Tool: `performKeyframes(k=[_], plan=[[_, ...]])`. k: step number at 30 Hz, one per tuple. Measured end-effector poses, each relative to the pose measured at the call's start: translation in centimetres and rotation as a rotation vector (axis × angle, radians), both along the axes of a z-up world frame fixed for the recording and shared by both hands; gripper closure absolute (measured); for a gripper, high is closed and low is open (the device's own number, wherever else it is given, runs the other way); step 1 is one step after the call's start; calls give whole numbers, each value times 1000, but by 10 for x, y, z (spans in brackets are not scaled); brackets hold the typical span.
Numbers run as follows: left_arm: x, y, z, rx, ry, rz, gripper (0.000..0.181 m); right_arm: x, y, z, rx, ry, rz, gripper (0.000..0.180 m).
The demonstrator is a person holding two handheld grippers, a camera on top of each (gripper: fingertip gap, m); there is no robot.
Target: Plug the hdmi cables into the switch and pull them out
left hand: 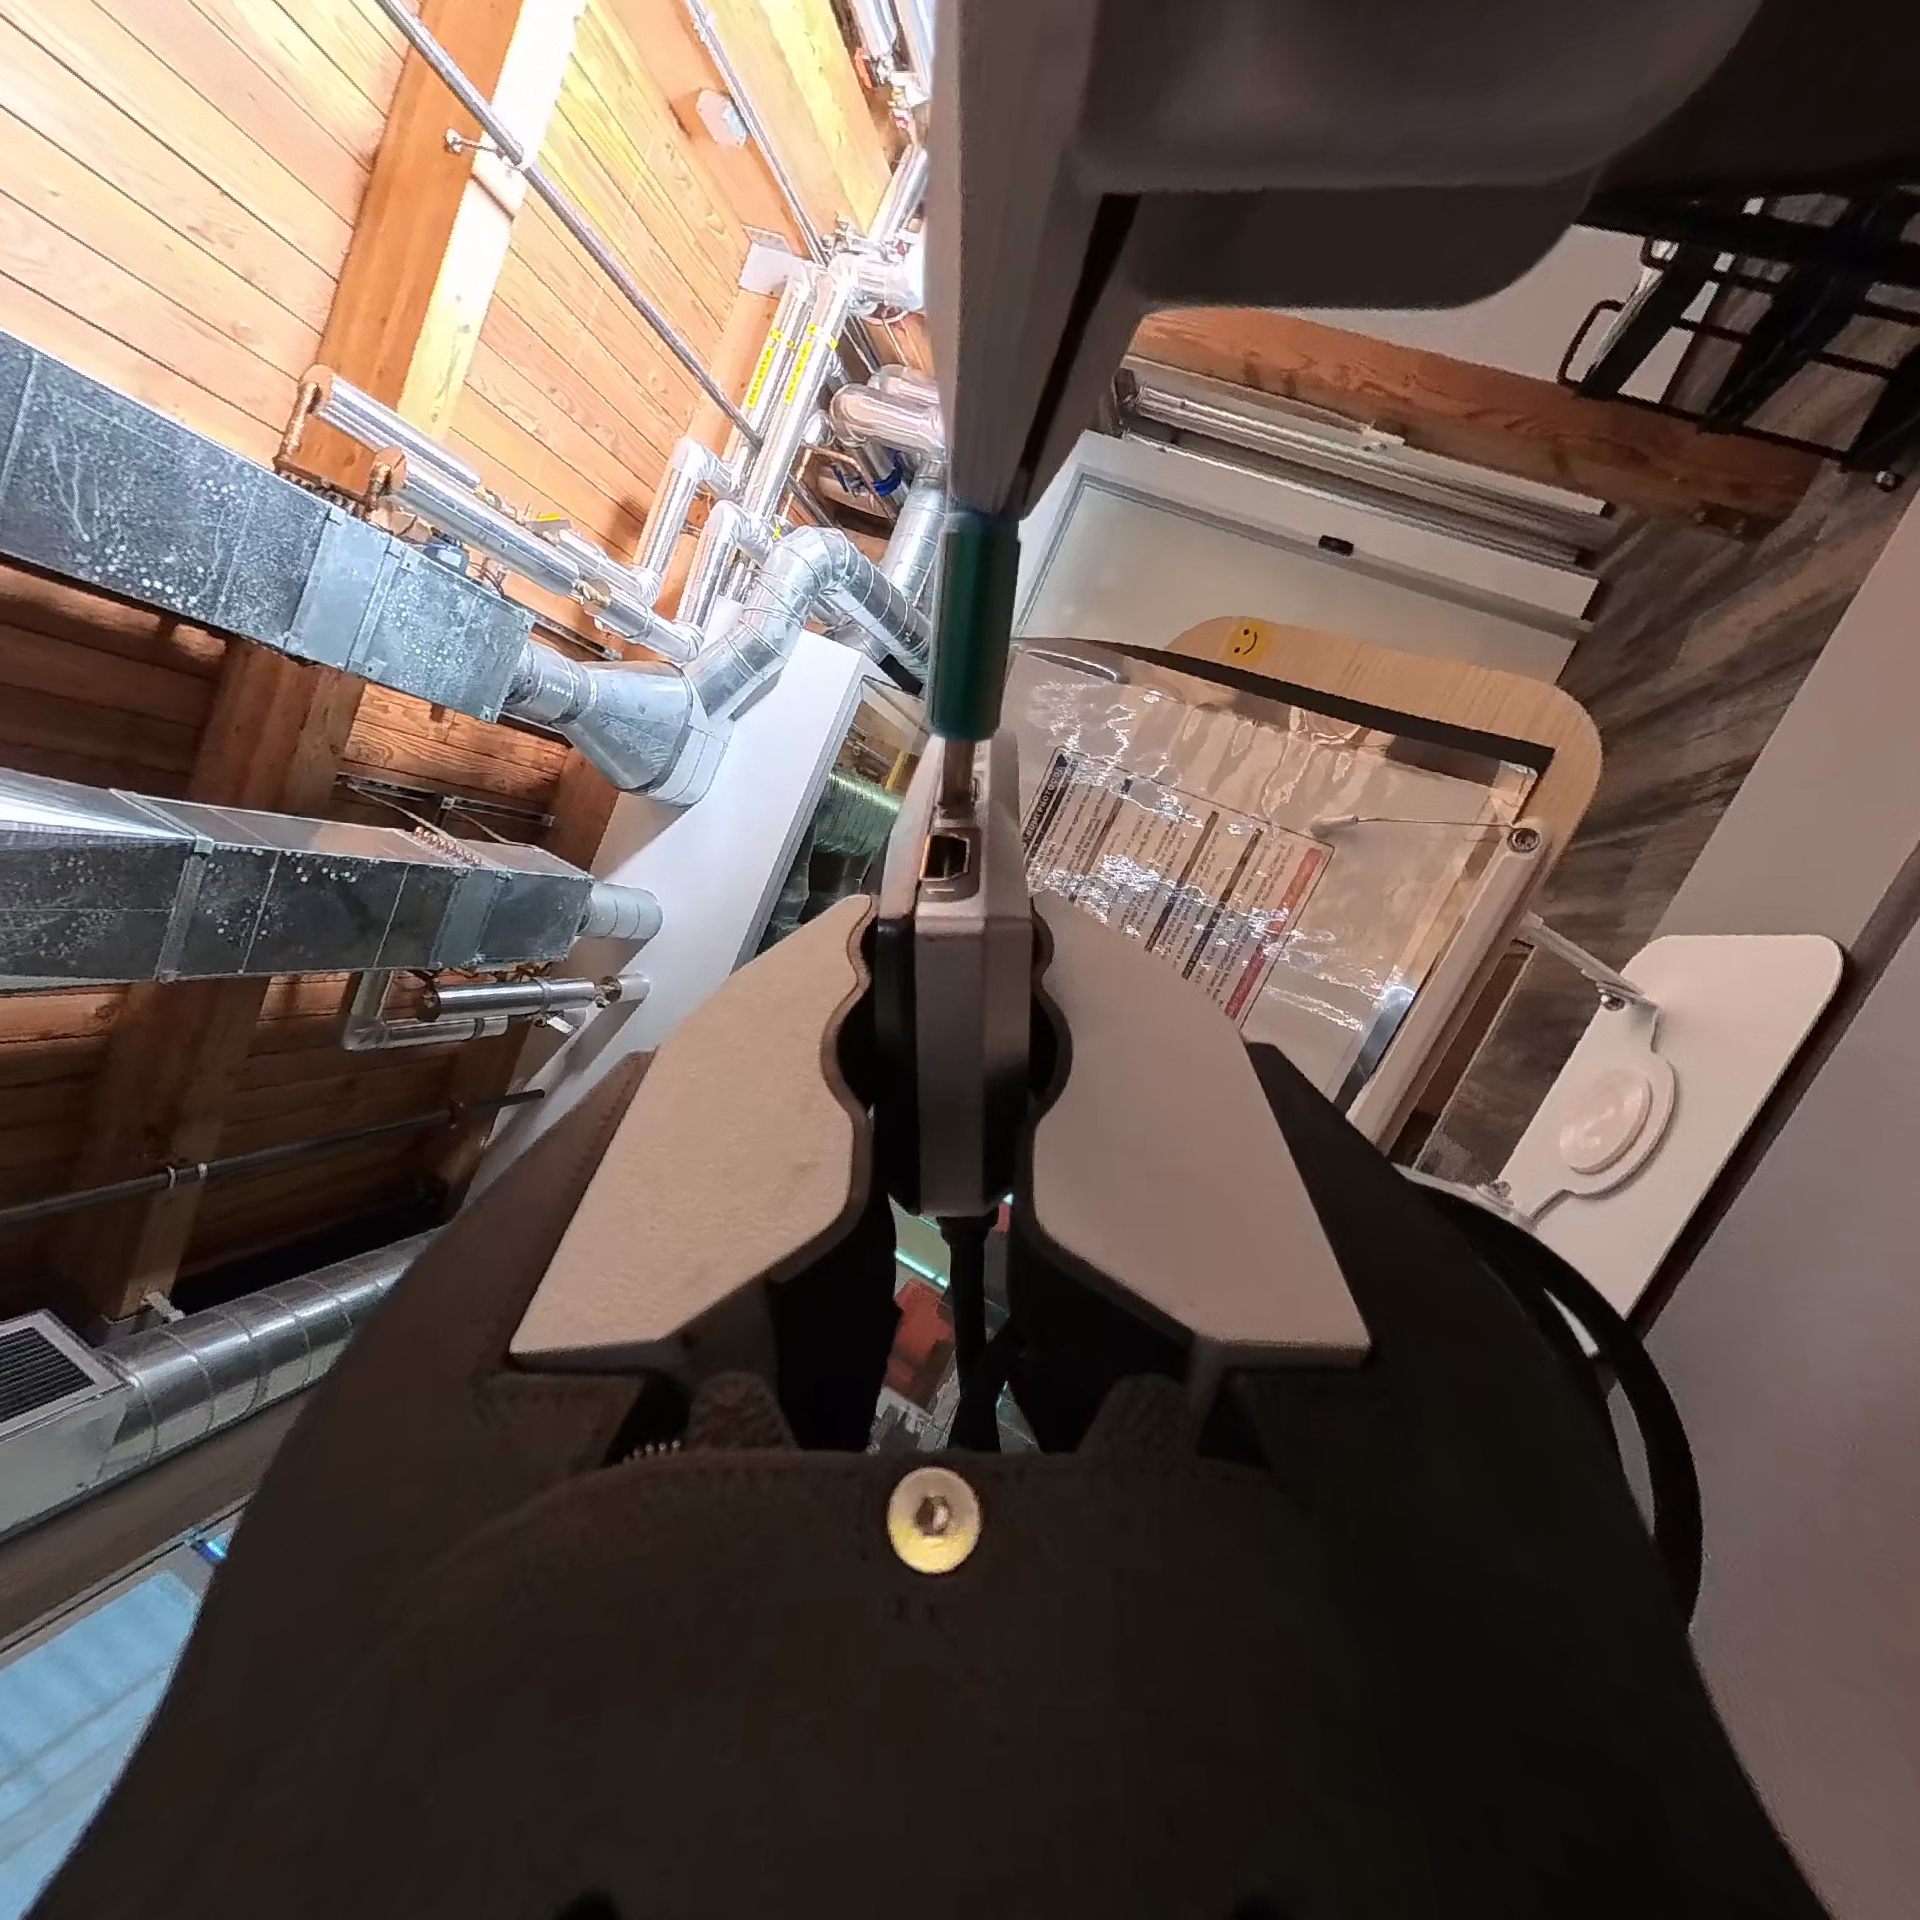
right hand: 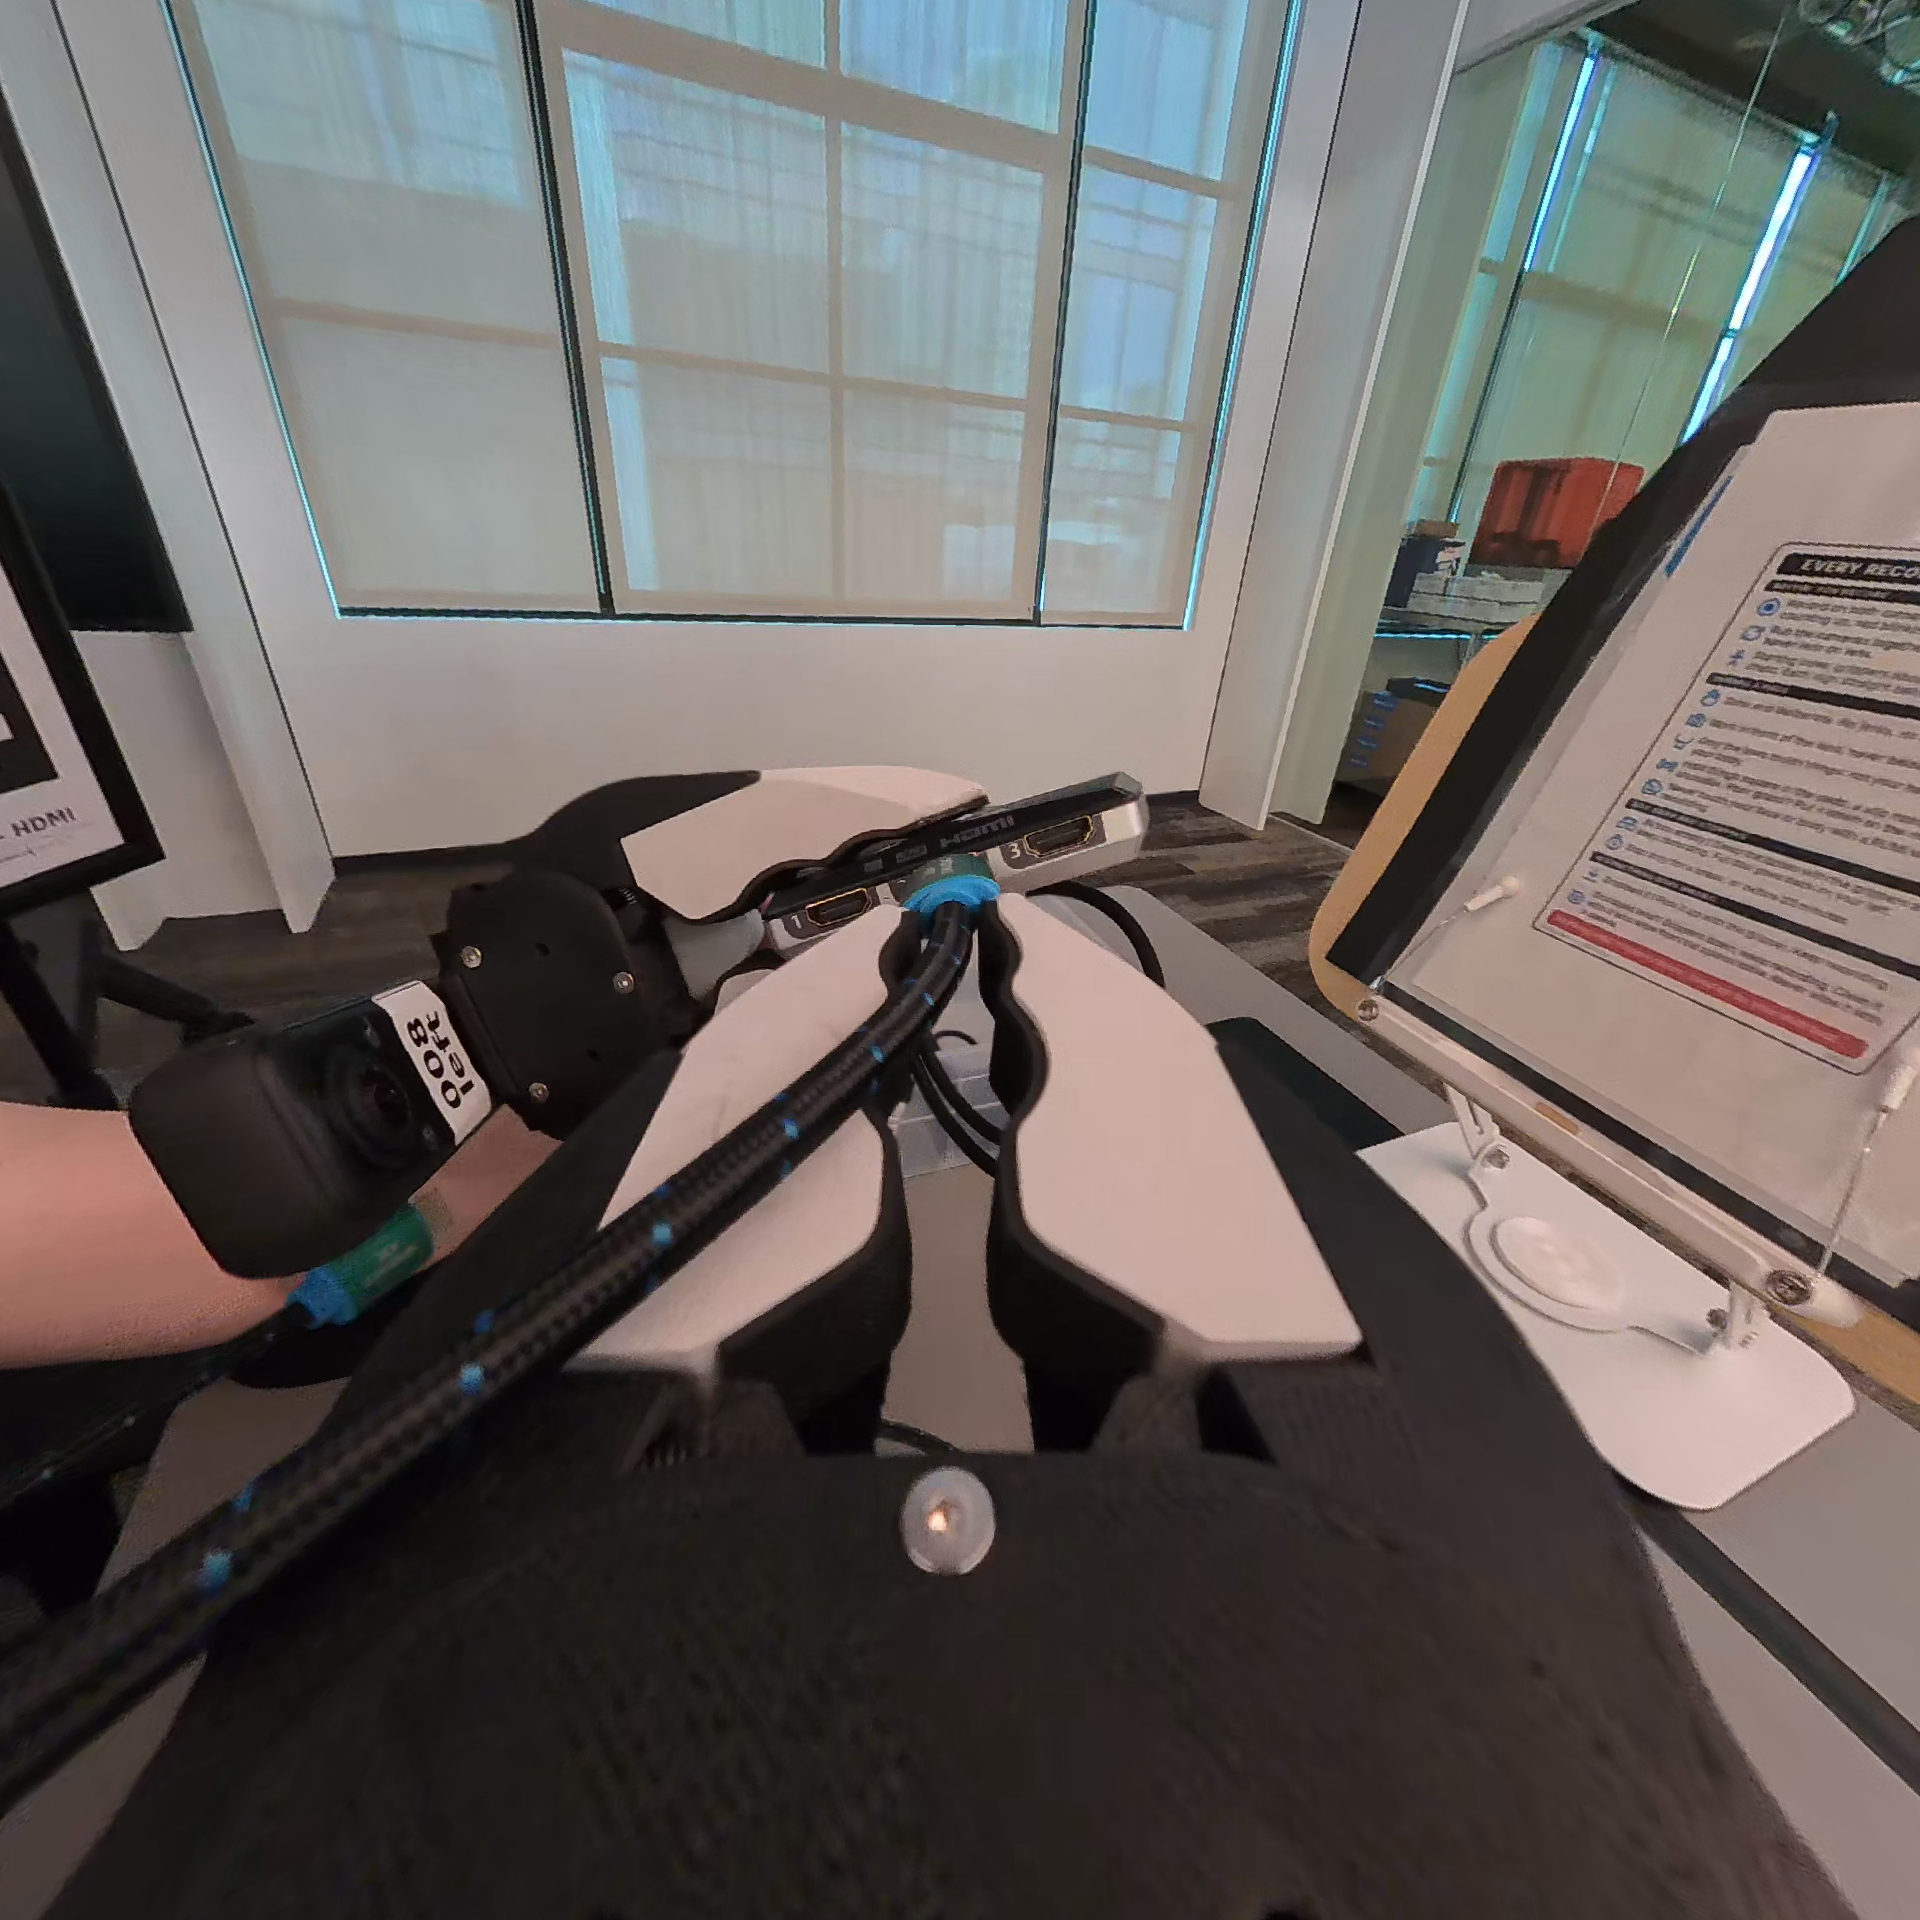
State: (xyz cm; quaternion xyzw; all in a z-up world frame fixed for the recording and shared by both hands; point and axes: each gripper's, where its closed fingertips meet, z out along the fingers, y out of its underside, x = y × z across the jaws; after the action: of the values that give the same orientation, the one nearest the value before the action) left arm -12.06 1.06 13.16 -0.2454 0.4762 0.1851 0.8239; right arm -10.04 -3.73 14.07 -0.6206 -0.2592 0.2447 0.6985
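Note:
My left gripper (left hand: 951,935) is shut on the grey HDMI switch (left hand: 951,1039) and holds it edge-on above the table. In the right wrist view the switch (right hand: 1101,826) lies flat between the left gripper's fingers (right hand: 810,805), and its two outer ports are empty. My right gripper (right hand: 943,940) is shut on a braided black-and-blue HDMI cable (right hand: 665,1216) just behind its green plug (right hand: 943,883). The plug (left hand: 971,623) sits at the switch's middle port, with some of its metal tip still showing. A second green plug (right hand: 379,1262) lies at the left by a person's arm.
A tilted sign panel (right hand: 1662,831) on a white base (right hand: 1662,1382) stands close on the right of the grey table (right hand: 1299,1039). A framed sign (right hand: 52,727) stands at the left. The switch's thin black lead (right hand: 1127,925) hangs down behind it.

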Motion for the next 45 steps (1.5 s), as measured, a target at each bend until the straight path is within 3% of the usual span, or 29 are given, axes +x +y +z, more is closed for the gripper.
performKeyframes(k=[8, 18, 45], plan=[[-1, 2, -1, -19, 21, 19, 160, -2, 1, 1, 31, -43, -63, 169], [0, 1, -2, 10, 32, 43, 159, -1, 3, -3, -77, 58, -33, 168], [4, -9, -9, 26, 85, 15, 160, -4, -4, -11, -140, 1, 1, 168]])
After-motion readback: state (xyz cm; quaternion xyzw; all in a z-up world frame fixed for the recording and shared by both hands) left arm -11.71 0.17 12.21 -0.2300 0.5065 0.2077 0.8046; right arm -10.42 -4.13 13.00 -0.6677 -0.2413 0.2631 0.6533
